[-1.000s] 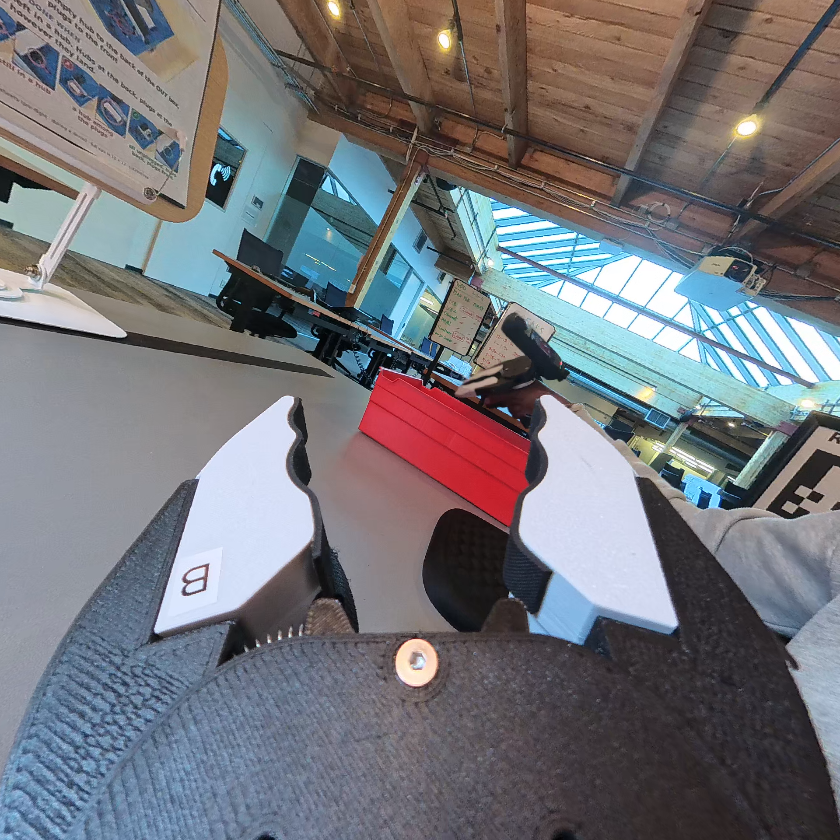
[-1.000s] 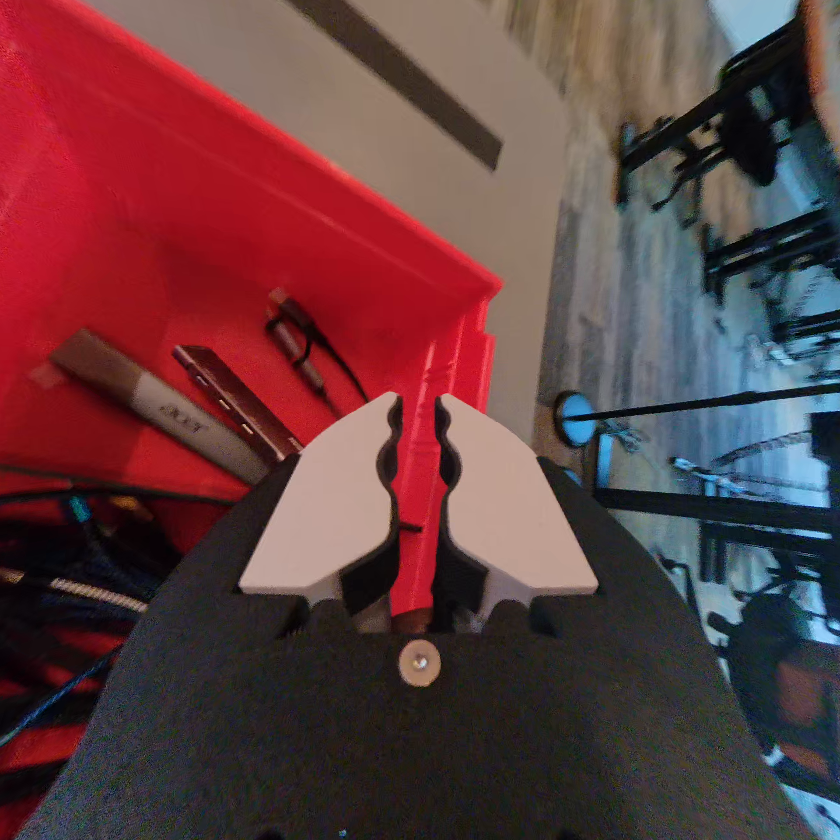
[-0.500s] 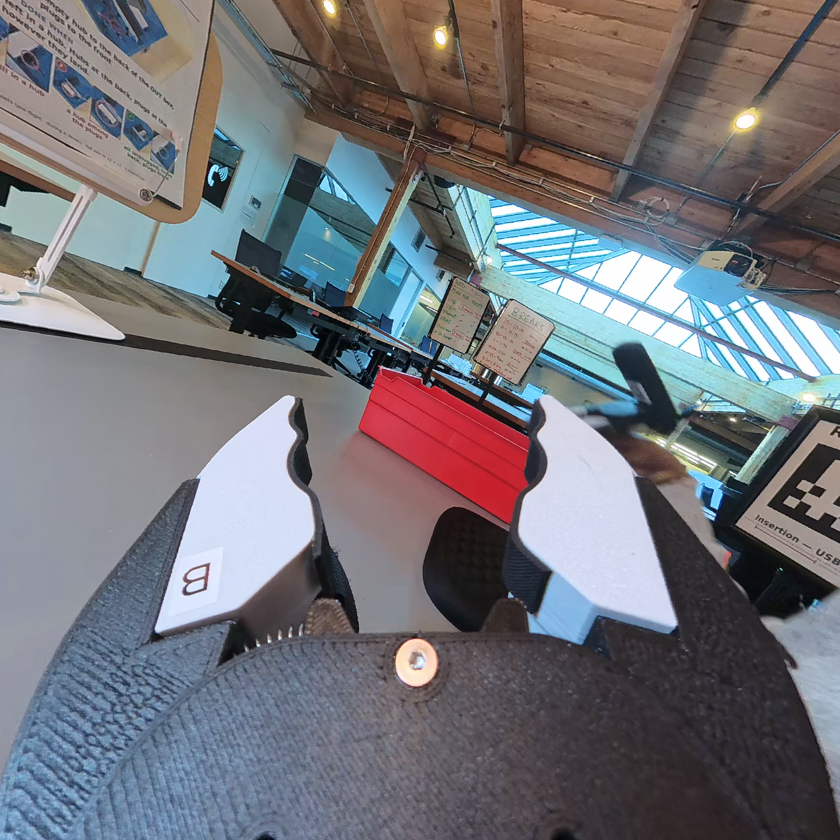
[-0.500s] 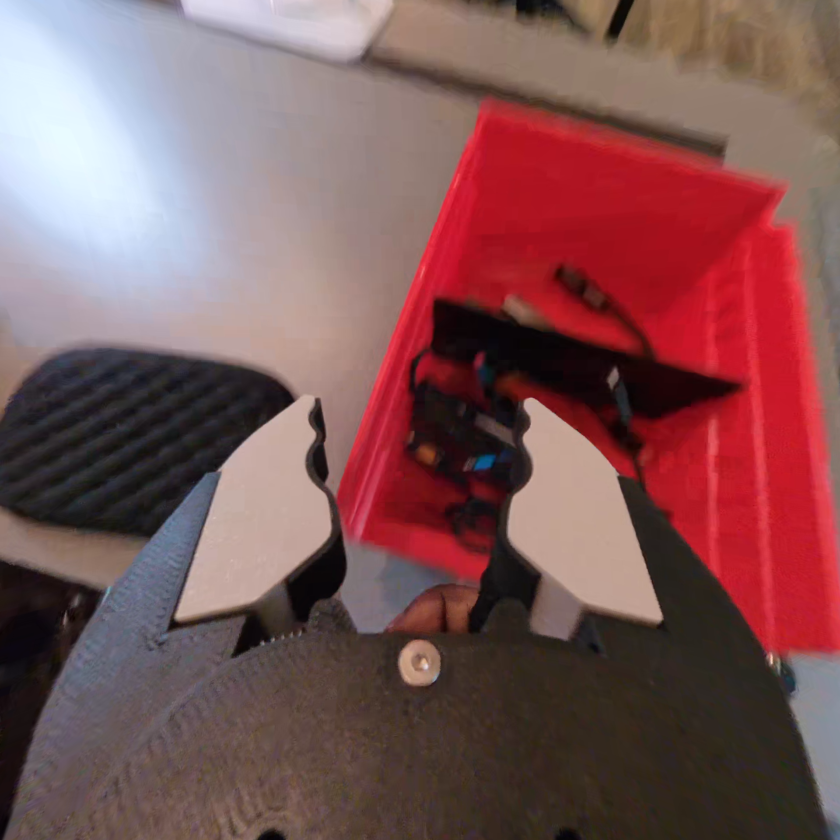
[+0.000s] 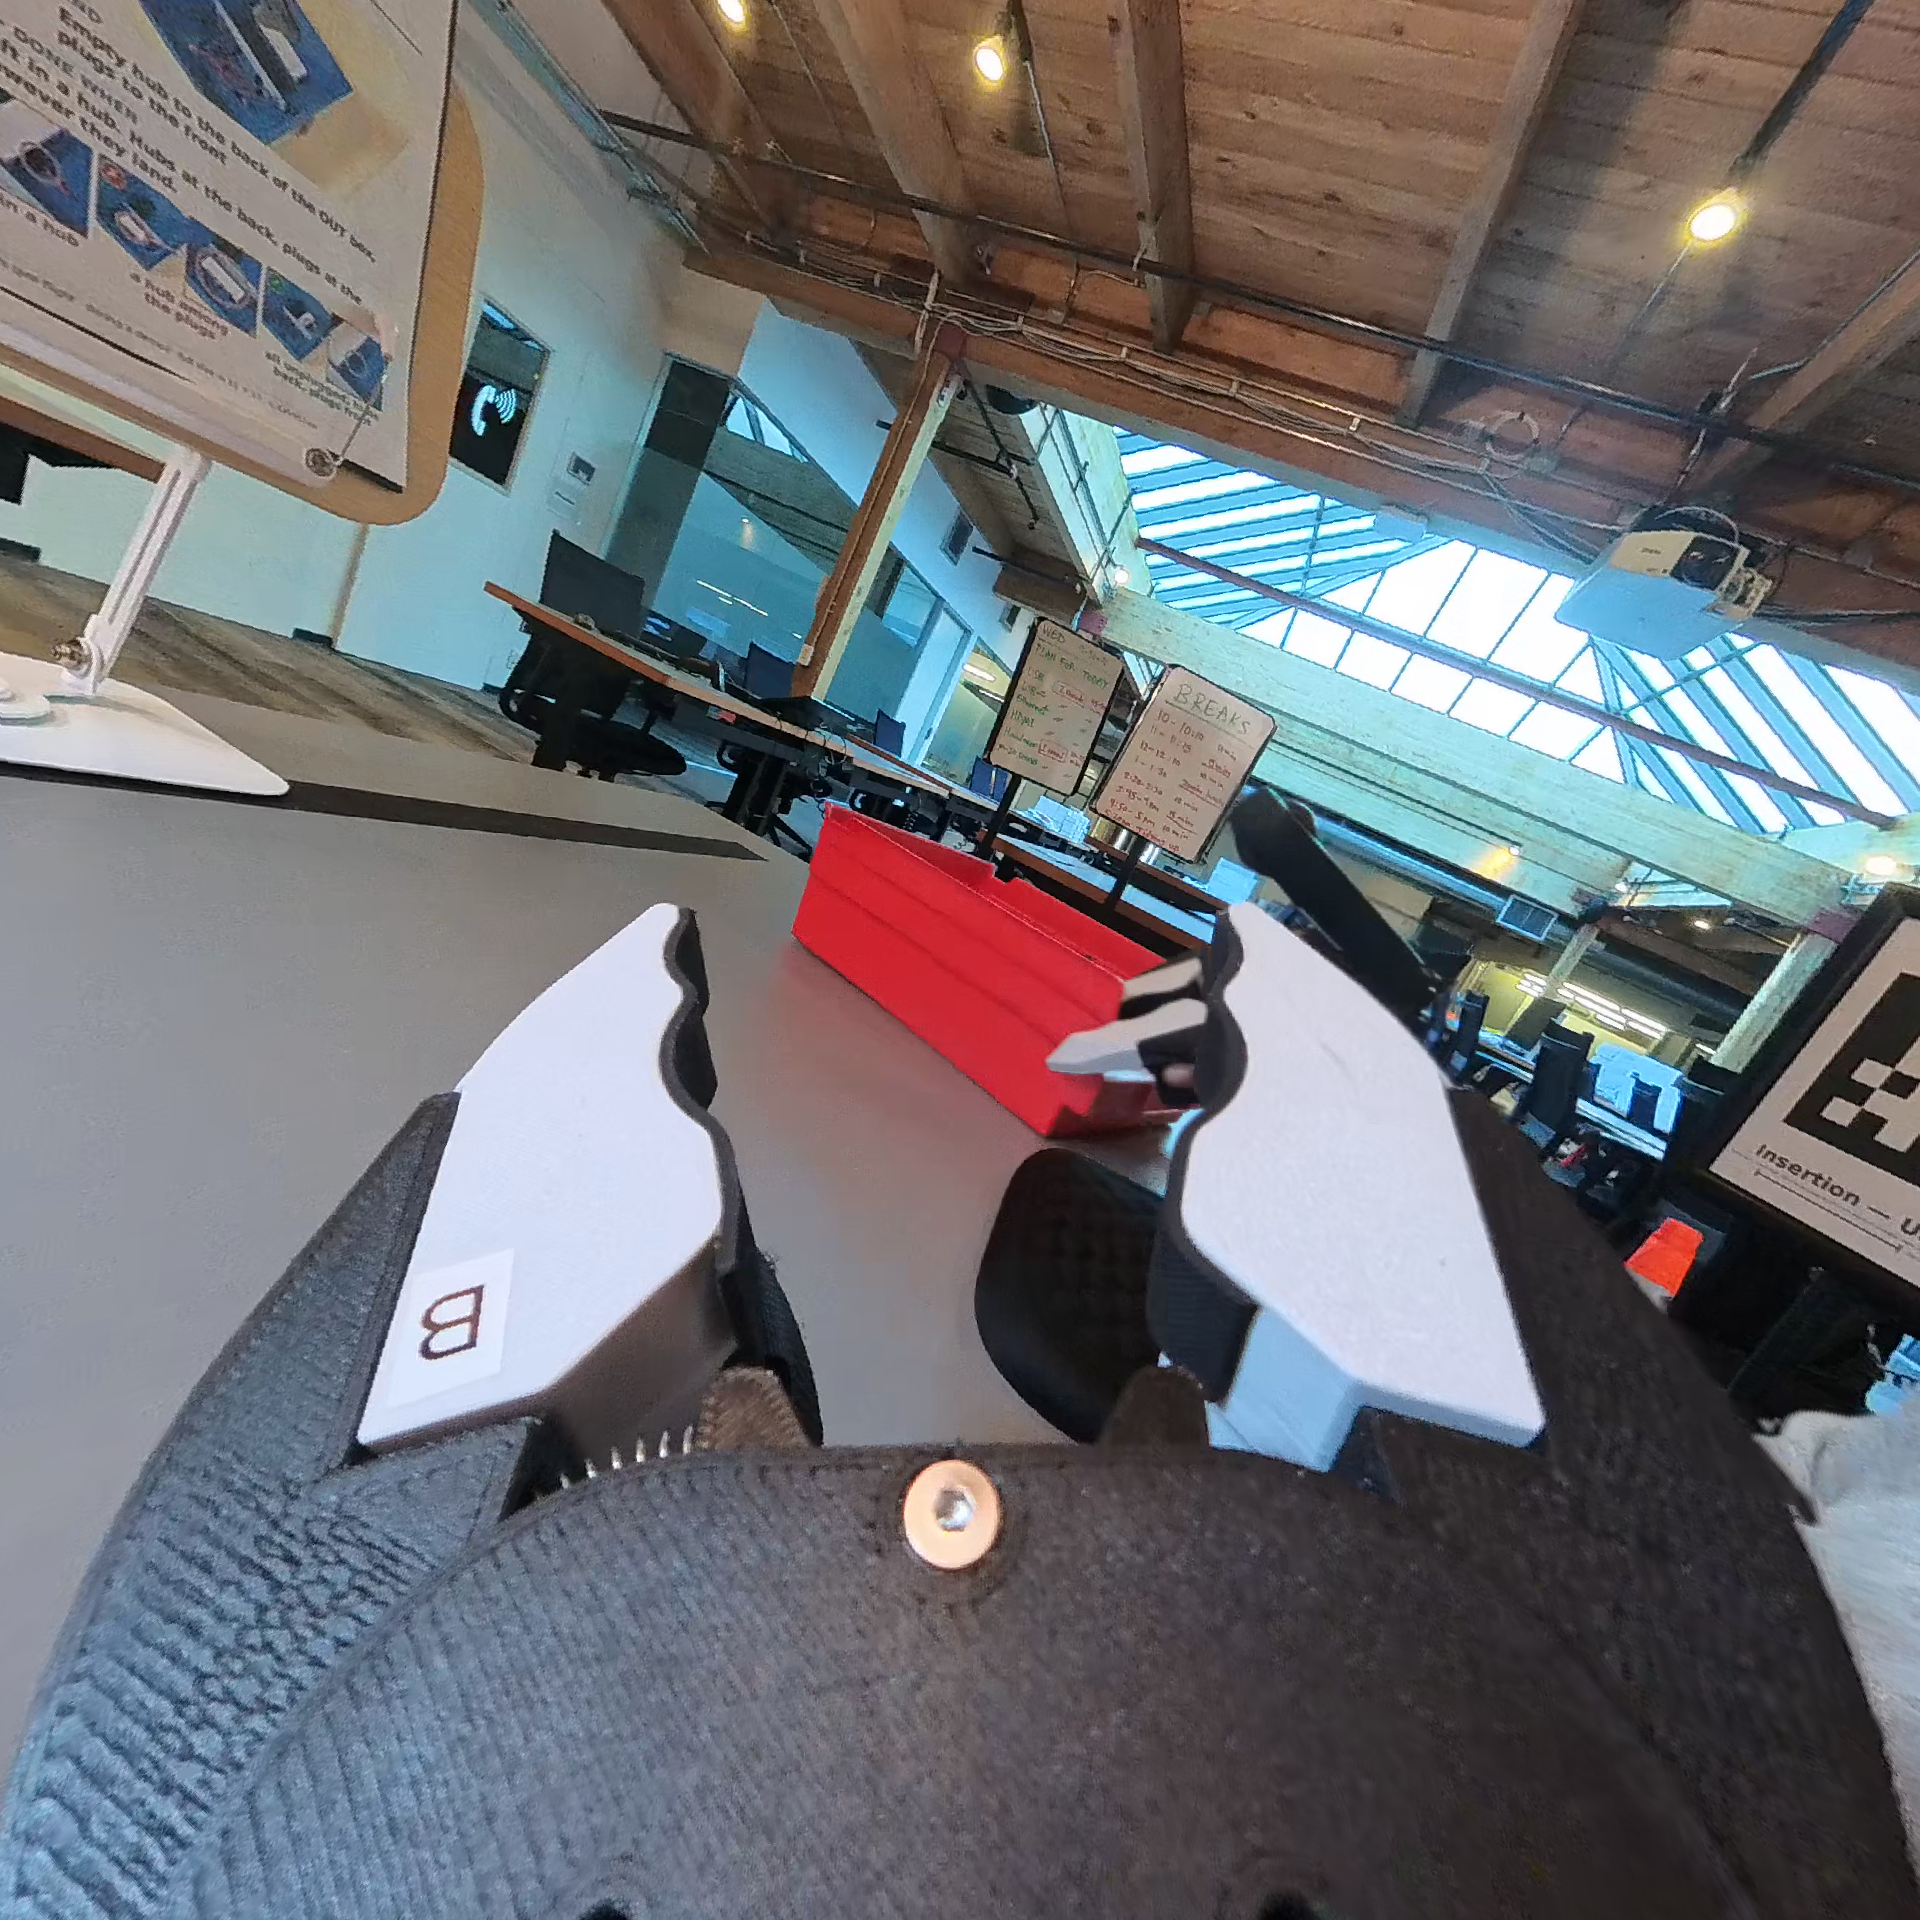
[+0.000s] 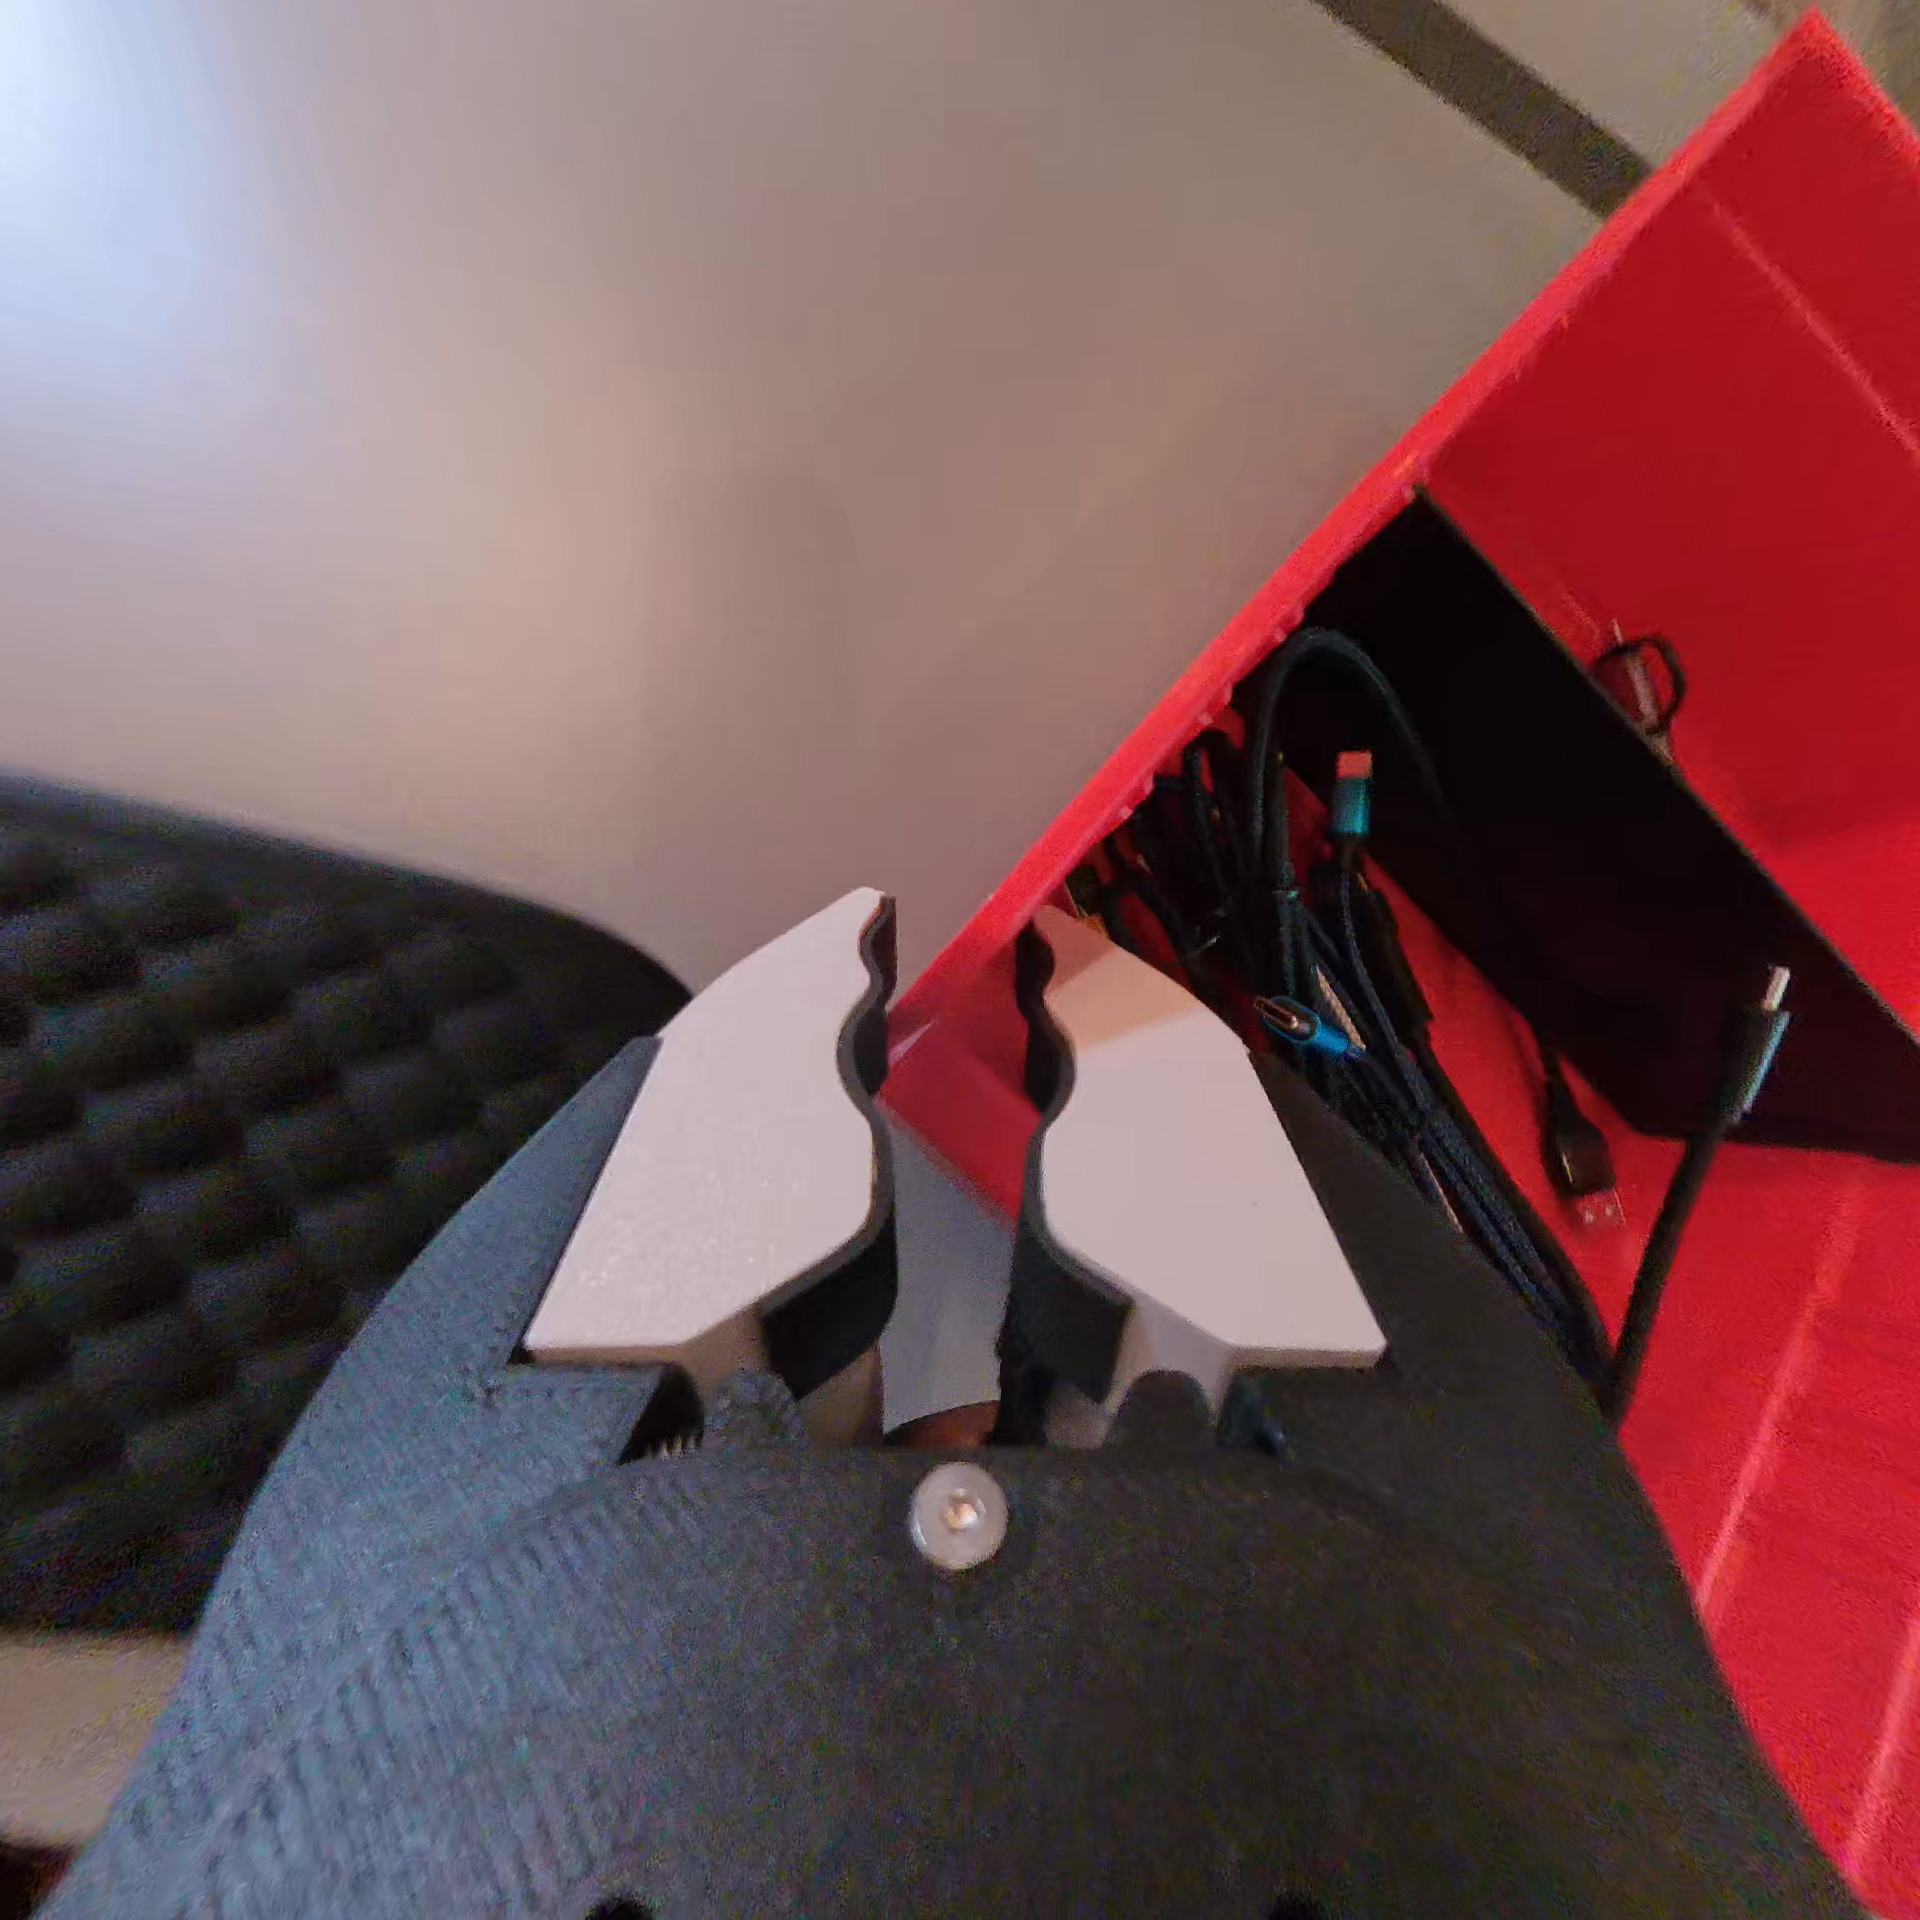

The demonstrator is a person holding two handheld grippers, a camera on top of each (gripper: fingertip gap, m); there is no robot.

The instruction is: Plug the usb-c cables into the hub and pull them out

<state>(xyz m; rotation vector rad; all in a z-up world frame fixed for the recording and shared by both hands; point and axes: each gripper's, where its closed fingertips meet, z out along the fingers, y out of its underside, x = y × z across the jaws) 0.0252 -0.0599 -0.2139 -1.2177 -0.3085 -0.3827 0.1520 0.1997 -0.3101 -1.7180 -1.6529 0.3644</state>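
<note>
Left of the red plastic bin [image 6: 1475, 520], the left gripper [image 5: 956, 1049] gapes wide and empty. At the bin's corner the right gripper [image 6: 956, 1039] is narrowed, empty. Inside lie braided usb-c cables [image 6: 1340, 935], limp and light; grip the stiff plug shells. The hub is probably hidden.

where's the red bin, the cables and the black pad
red bin [image 6: 1714, 343], right wrist view, inner wall
cables [image 6: 1288, 883], right wrist view, dark braided bundle
black pad [image 6: 229, 1143], right wrist view, ribbed top

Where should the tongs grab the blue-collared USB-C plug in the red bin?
Grip the blue-collared USB-C plug by its collar, across the flat sides, coming from above over the red plastic bin's near wall. It lies atop the dark braided cable bundle, tip exposed.
</note>
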